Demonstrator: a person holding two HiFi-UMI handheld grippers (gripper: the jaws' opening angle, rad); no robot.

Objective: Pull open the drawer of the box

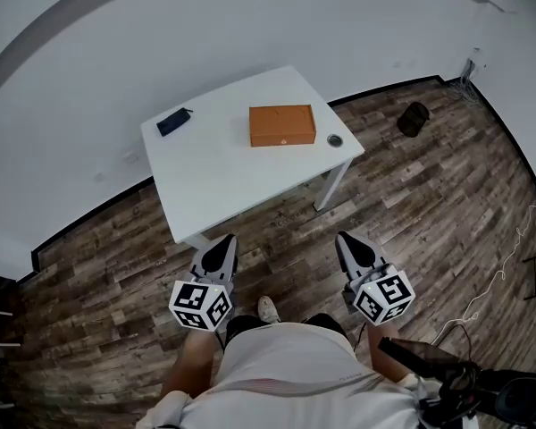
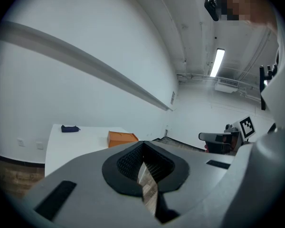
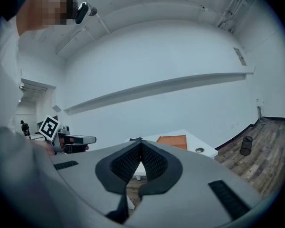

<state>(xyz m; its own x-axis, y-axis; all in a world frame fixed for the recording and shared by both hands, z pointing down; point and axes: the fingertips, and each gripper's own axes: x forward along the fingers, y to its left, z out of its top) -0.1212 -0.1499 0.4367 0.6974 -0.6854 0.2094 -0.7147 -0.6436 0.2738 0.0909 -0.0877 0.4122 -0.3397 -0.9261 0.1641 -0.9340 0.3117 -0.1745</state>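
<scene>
The white table [image 1: 221,175] carries one orange box [image 1: 282,125] and one dark pouch [image 1: 173,121].

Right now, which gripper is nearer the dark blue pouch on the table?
Left. The left gripper hangs short of the white table, toward the end with the dark blue pouch; the right gripper hangs toward the opposite end.

Which face of the orange box [image 1: 282,125] pulls out is too small to tell, as is the round thing [image 1: 335,139], perhaps a cap, beside it.
</scene>
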